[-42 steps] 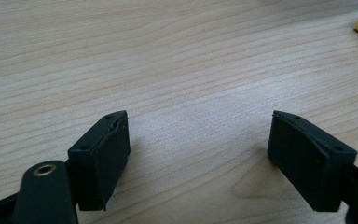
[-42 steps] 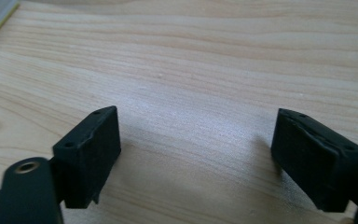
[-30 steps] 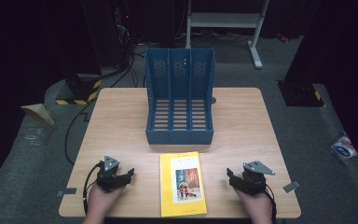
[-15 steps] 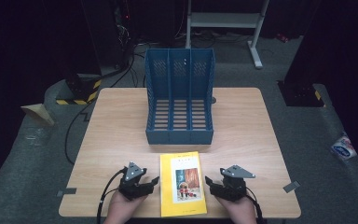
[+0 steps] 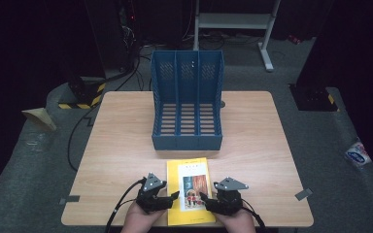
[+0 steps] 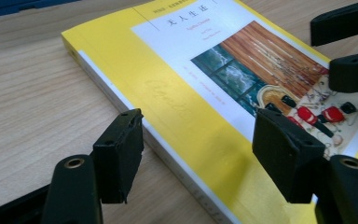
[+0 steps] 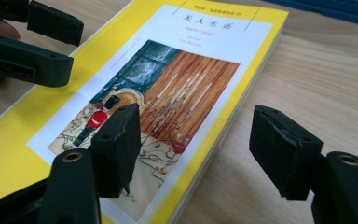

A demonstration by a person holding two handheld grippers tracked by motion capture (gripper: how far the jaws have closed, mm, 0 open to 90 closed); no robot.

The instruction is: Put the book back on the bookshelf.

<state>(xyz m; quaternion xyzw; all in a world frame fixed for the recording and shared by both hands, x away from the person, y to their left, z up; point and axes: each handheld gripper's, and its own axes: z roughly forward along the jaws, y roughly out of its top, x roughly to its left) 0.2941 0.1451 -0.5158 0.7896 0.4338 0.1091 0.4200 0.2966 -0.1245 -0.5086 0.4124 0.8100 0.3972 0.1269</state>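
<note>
The yellow book is laid flat at the desk's near edge. It is flanked by the left tool and right tool, both parted, nothing gripped, jaws lately narrowing.

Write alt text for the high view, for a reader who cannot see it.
A yellow book lies flat at the near edge of a wooden table, with the left tool and right tool open at its two long sides, tips over the cover. Behind the book stands an empty blue file rack with three slots; the room around is dark.
</note>
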